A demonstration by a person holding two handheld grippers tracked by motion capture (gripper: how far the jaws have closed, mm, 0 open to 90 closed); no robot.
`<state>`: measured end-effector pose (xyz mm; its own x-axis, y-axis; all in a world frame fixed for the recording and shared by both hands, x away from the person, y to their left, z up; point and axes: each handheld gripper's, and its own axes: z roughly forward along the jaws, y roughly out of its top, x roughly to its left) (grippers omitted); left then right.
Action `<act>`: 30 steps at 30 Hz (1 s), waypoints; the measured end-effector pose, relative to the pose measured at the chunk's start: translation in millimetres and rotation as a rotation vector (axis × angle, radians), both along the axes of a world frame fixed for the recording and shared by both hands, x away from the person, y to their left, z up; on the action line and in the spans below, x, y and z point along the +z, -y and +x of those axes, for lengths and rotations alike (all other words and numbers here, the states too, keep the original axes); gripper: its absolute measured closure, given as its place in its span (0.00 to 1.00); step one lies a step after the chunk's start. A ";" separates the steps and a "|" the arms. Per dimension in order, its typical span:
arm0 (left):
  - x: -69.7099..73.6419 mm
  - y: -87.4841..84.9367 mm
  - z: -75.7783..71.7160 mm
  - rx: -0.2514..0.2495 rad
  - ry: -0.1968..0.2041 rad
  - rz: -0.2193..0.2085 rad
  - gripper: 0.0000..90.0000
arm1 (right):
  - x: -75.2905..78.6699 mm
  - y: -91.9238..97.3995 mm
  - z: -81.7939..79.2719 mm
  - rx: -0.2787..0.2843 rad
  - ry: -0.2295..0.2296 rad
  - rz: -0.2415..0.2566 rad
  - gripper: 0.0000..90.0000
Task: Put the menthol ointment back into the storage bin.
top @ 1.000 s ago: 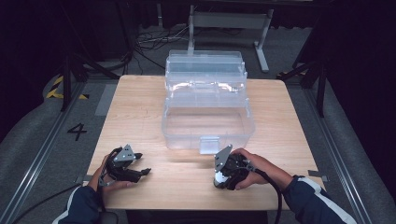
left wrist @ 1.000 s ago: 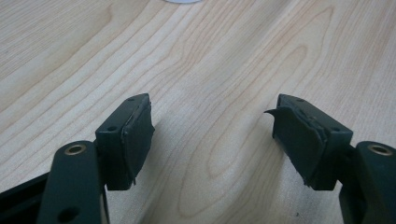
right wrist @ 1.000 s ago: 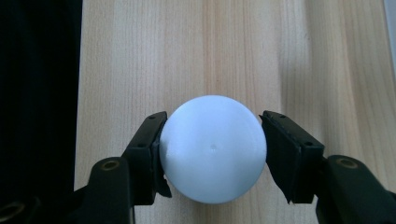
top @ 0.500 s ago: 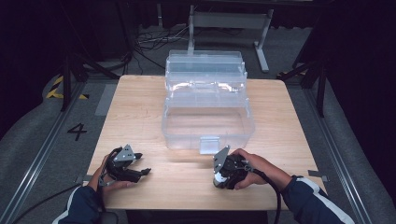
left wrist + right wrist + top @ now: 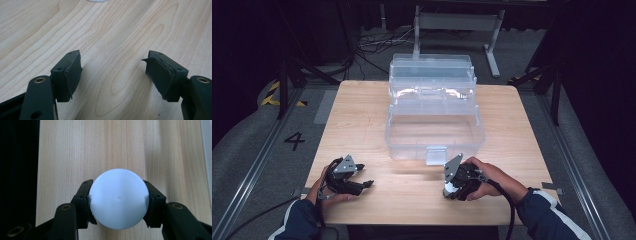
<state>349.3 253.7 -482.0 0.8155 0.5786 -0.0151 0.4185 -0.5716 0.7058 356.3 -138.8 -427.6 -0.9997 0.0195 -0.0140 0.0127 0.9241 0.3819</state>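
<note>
The right hand-held gripper (image 5: 117, 202) has just closed on a white ball (image 5: 117, 198) near the table's (image 5: 362, 125) front edge — pads pressing both sides. The left hand-held gripper (image 5: 113, 72) stands wide, nothing between its jaws — just bare wood.

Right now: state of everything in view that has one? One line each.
Right gripper: jaws have just closed, shut on the white ball.
White ball: clamped between both pads, just above the table.
Left gripper: open, nothing between the jaws, low over the table.
Clear plastic box: lid open and tipped back, front bin looks empty.
Wooden table: carries the box.
</note>
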 end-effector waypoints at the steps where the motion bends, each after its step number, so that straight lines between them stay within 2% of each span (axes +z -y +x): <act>1: 0.0 0.0 0.1 -0.001 0.000 0.000 0.32 | 0.9 1.5 0.5 -0.001 -0.001 -0.002 0.56; 5: 0.0 0.0 0.0 -0.001 0.000 0.000 0.32 | 3.1 5.8 2.1 -0.008 0.007 0.011 0.56; 16: -0.1 0.0 0.1 -0.001 0.000 -0.001 0.32 | 8.4 14.7 5.6 -0.010 0.018 0.005 0.56; 25: 0.0 0.0 0.1 -0.001 0.000 0.000 0.32 | 24.0 25.8 8.5 -0.030 0.035 0.024 0.56; 28: 0.0 0.0 0.1 -0.001 0.000 0.000 0.32 | 32.8 30.2 9.3 -0.038 0.060 0.012 0.56; 30: 0.0 0.0 0.1 -0.001 -0.001 0.000 0.32 | 38.3 33.2 10.7 -0.042 0.053 0.029 0.56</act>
